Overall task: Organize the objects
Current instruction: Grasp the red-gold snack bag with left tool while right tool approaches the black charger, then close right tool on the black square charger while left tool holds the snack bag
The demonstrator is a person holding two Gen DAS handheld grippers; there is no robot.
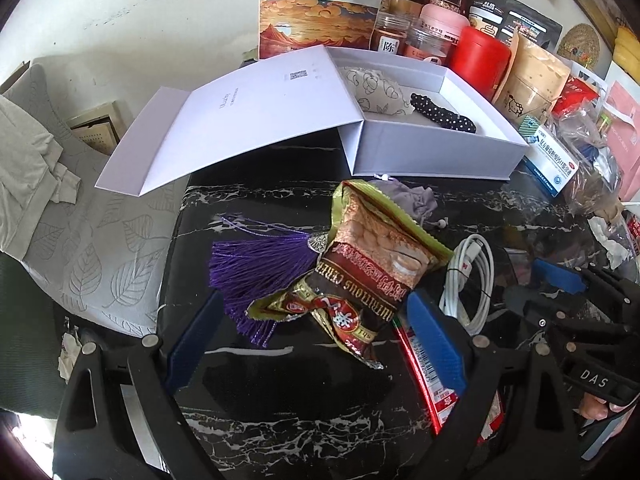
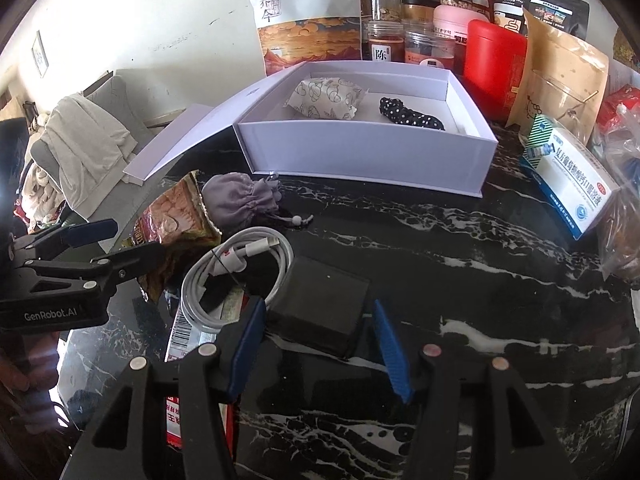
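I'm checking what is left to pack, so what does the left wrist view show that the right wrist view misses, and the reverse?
Only the left wrist view shows the purple tassel behind the cereal packet. Only the right wrist view shows the black box between the open right gripper. Both show the white box, the white cable and the grey pouch.

A black marble counter [image 2: 460, 240] with white veins meets a scuffed white wall [image 1: 152, 12]; a leaf-patterned grey chair [image 1: 100, 248] stands alongside.

Black-framed left gripper [image 1: 316, 344] and right gripper [image 2: 320, 344] with ribbed blue pads, silver rivets.
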